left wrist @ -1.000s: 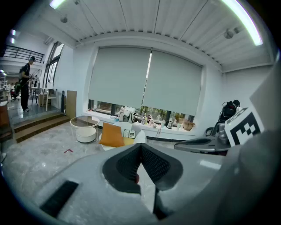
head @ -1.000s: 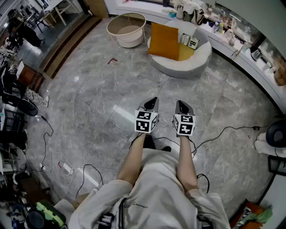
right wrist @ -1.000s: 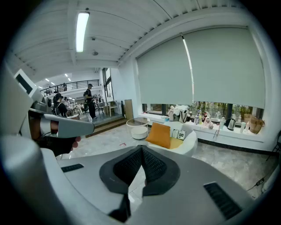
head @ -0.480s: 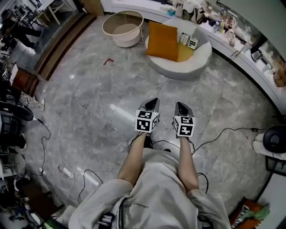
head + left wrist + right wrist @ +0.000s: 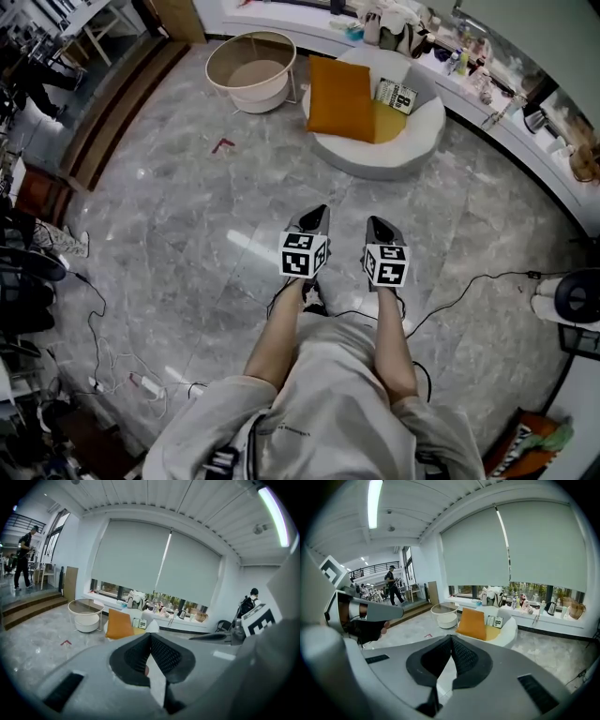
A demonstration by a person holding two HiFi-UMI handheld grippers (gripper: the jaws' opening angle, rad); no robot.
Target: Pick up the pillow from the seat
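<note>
The step in hand looks like the approach: nothing is grasped yet. The left tool point(image 5: 317, 214) and the right tool point(image 5: 376, 223) are held side by side over the grey stone floor point(image 5: 187, 216). Each has its jaws fully together with nothing between them.

The orange pillow point(image 5: 341, 97) stands tilted on the round white seat point(image 5: 375, 159), well apart from both tools, at about 12 o'clock from them. It leans at the seat's 9 o'clock side.

Next, I judge, the tools must come closer to the seat. Their jaws must part before either can close on the pillow's soft edge, probably the near lower edge or an upper corner.

The seat also holds a yellow cushion point(image 5: 390, 116) partly under the pillow, and a printed card point(image 5: 397, 95) propped at its 1 o'clock. At the seat's 9 to 10 o'clock stands a round side table point(image 5: 251, 70); its basin looks empty.
</note>
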